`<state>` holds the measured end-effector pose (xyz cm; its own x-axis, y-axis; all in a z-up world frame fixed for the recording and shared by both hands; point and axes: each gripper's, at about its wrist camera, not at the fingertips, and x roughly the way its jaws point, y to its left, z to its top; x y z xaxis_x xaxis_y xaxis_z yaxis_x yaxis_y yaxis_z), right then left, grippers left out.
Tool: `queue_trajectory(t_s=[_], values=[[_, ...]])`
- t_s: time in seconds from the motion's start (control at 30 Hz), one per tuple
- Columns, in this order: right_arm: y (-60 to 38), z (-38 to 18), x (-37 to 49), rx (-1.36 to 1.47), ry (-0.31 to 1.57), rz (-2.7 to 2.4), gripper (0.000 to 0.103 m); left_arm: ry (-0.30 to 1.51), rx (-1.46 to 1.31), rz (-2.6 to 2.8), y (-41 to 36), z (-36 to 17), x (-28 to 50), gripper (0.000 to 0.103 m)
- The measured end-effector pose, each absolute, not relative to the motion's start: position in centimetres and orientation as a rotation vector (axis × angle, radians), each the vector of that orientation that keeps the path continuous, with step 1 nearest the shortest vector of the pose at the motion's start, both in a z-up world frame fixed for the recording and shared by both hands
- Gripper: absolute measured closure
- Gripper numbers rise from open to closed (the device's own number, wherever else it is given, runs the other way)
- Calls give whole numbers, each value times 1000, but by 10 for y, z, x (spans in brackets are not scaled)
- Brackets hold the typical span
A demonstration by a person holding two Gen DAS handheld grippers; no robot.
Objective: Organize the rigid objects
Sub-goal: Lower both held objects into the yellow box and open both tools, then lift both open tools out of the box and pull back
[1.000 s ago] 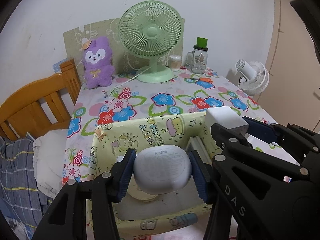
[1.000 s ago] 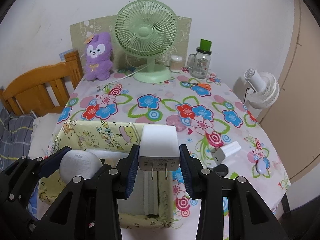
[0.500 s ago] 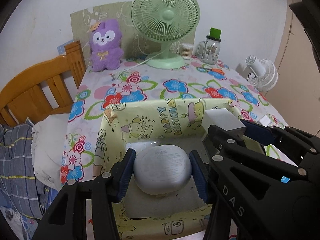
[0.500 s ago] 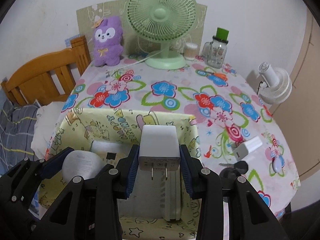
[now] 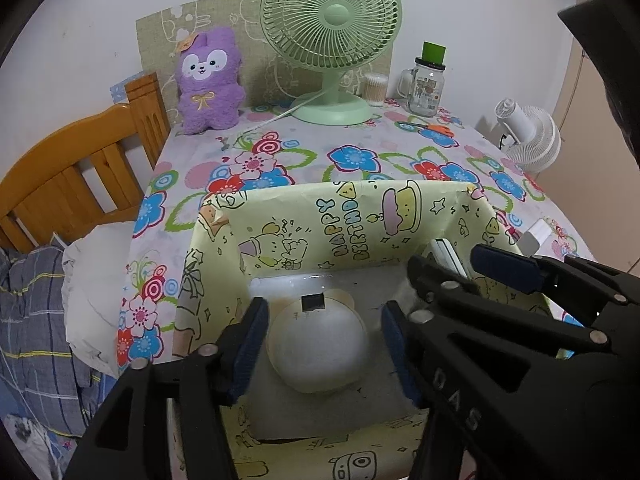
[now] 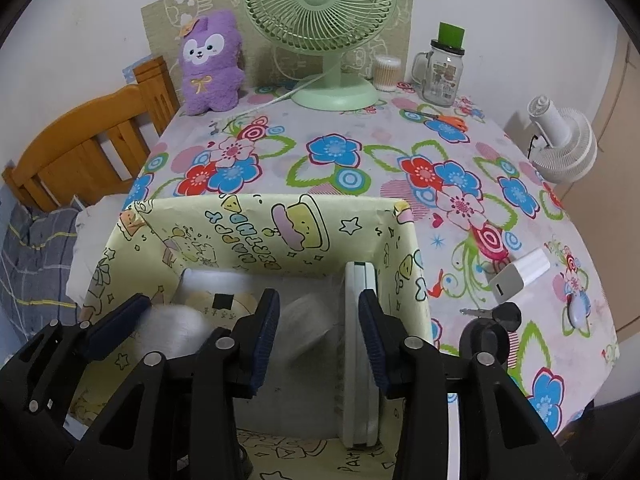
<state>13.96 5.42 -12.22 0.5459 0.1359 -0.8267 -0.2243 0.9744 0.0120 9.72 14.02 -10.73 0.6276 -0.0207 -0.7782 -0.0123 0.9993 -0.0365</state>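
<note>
A yellow cartoon-print box (image 5: 360, 216) (image 6: 280, 224) stands on the flowered table. My left gripper (image 5: 322, 350) is open above it; the white oval Redmi case (image 5: 318, 354) lies between the pads, apart from them, inside the box. My right gripper (image 6: 318, 332) is open over the box; the white plug adapter (image 6: 306, 328) is a blur falling between its pads. A flat white device (image 6: 360, 352) stands on edge against the box's right wall. A white charger (image 6: 520, 276), a black key (image 6: 498, 314) and an oval tag (image 6: 578, 312) lie on the table to the right.
A green fan (image 6: 320, 20), purple plush (image 6: 210, 64), glass jar (image 6: 442, 72), swab pot (image 6: 386, 74) and orange scissors (image 6: 438, 118) stand at the table's back. A white fan (image 6: 560, 144) is off the right edge. A wooden bed frame (image 5: 72, 176) is on the left.
Both grippers opened. The Redmi case dropped from the left gripper into the box; the plug adapter left the right gripper and is falling. Both grippers lowered toward the box.
</note>
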Motion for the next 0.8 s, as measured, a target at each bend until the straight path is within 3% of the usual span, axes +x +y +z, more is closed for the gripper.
queue_trajectory(t_s=[0.03, 0.17, 0.57, 0.8], values=[[54, -122, 139, -103, 971, 213, 46, 891, -41, -8, 140, -107, 97, 29], [54, -117, 137, -124, 950, 211, 39, 890, -46, -15, 140, -104, 96, 17], [37, -90, 119, -115, 872, 231, 23, 814, -23, -11, 121, -79, 78, 11], [21, -76, 114, -103, 836, 229, 20, 789, -6, -7, 105, -66, 75, 11]])
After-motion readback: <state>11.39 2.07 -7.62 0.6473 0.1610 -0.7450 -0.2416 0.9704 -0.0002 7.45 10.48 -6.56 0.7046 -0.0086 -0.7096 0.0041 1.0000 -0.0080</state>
